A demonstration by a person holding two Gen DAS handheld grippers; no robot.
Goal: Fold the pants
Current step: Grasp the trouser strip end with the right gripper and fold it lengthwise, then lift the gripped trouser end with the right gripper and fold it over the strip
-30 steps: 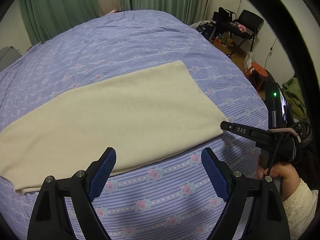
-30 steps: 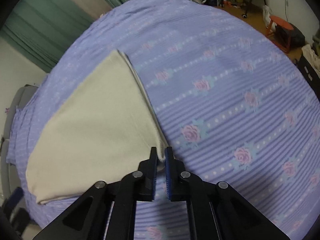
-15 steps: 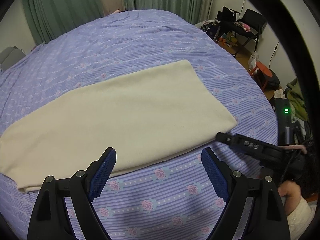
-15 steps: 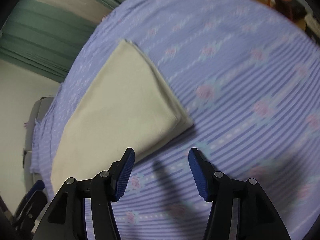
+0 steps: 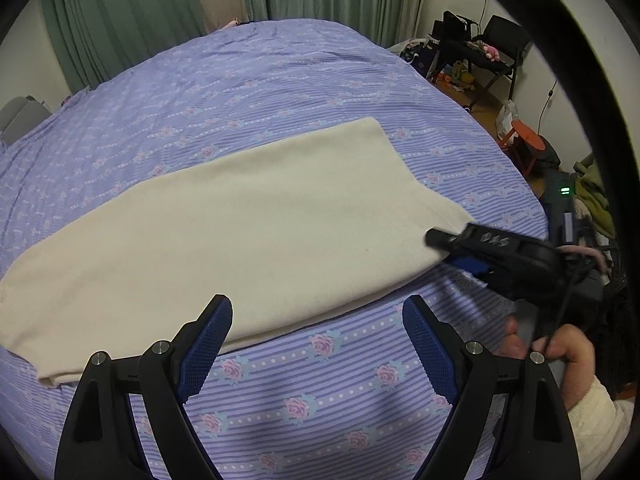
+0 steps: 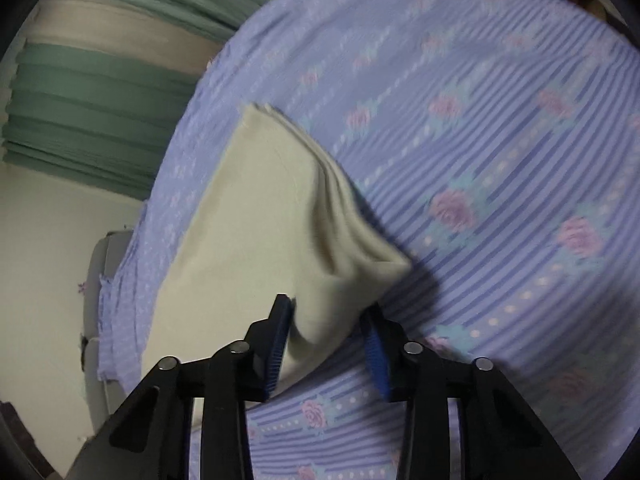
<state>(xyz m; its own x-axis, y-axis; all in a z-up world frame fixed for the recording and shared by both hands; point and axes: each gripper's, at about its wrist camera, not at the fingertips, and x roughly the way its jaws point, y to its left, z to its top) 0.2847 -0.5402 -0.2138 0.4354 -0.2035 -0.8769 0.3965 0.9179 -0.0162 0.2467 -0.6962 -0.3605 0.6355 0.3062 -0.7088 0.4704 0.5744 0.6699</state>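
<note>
Right gripper [image 6: 326,340] is closing its jaws around the bunched corner of the cream pants [image 6: 256,216], which stretch toward eleven o'clock across the bed [image 6: 500,140]. Left gripper [image 5: 318,344] hovers wide open, empty.

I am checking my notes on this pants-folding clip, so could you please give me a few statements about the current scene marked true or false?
1. The cream pants lie on a bedspread with purple stripes and pink roses. True.
2. The left gripper is clamped on the pants. False: it is open over the bedspread, with nothing between its fingers.
3. A corner of the pants sits between the fingers of the right gripper. True; its jaws are closing on that corner.
4. The pants are spread out as a single layer. False: the right wrist view shows several stacked layers at the edge.
5. The curtains behind the bed are red. False: they are green.
</note>
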